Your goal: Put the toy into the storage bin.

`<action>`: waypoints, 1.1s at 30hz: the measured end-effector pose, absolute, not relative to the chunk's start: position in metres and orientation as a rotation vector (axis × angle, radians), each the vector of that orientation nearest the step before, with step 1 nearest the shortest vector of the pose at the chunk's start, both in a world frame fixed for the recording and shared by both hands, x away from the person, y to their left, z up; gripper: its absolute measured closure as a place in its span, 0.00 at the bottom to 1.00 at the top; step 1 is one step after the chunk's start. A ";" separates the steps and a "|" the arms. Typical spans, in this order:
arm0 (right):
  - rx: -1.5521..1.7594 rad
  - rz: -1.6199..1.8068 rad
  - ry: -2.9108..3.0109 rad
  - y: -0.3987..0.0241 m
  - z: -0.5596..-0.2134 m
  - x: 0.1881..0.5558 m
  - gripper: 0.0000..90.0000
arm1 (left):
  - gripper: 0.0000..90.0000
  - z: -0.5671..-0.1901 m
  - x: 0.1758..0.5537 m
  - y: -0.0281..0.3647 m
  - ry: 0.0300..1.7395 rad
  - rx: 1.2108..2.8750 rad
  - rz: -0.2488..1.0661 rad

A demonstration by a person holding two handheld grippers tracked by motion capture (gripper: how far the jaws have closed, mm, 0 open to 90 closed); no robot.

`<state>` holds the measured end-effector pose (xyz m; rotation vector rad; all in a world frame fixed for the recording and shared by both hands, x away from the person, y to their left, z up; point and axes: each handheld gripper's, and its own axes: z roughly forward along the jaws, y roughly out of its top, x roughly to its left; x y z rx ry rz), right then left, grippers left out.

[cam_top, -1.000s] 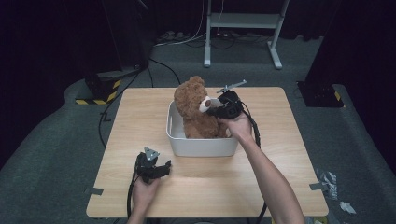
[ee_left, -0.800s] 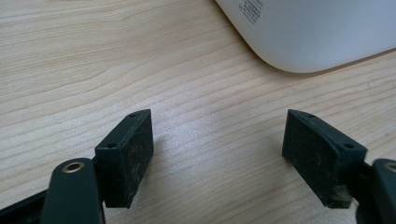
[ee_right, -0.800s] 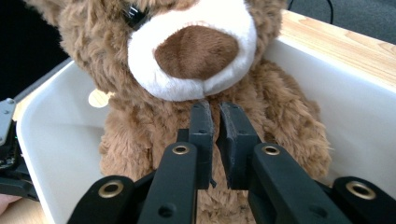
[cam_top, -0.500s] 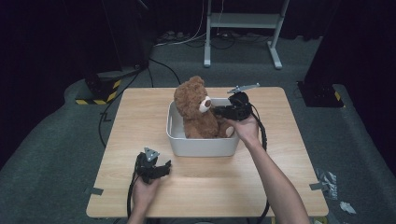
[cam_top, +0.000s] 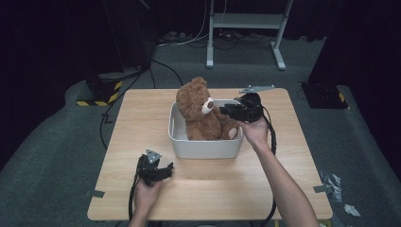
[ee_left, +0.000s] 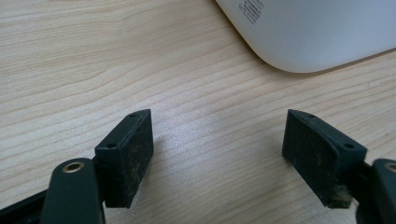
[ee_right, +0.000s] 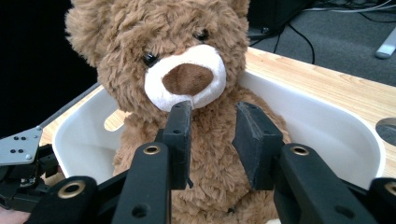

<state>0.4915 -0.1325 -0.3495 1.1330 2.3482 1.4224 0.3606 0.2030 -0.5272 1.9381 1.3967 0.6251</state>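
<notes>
A brown teddy bear (cam_top: 201, 111) sits upright in a white bin (cam_top: 203, 149) at the middle of the wooden table. In the right gripper view the bear (ee_right: 182, 70) faces the camera, close up. My right gripper (cam_top: 226, 111) hovers just right of the bear, over the bin. Its jaws have just been opening; they stand a little apart in front of the bear's chest with nothing pressed between them (ee_right: 212, 116). My left gripper (cam_top: 165, 168) rests near the table's front left, open over bare wood (ee_left: 217, 140), just short of the bin's corner (ee_left: 317, 32).
The table (cam_top: 142, 118) has free wood left of the bin. Cables trail from both grippers off the front edge. Beyond the table stand a metal stand (cam_top: 246, 28) and dark equipment on the grey floor. Crumpled scraps (cam_top: 331, 182) lie on the floor at right.
My right gripper has drawn back to the right, away from the bear's front, with its jaws parting. The bear stays seated in the bin. The left gripper has not moved.
</notes>
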 end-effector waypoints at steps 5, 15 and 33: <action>1.153 1.452 2.331 -0.139 -0.351 0.489 0.71 | 0.28 -0.527 0.361 0.203 1.398 1.933 0.625; 1.152 1.474 2.287 -0.150 -0.347 0.481 0.62 | 0.27 -0.527 0.361 0.203 1.397 1.938 0.619; 1.186 1.495 2.211 -0.165 -0.346 0.469 0.46 | 0.24 -0.528 0.361 0.203 1.401 1.937 0.625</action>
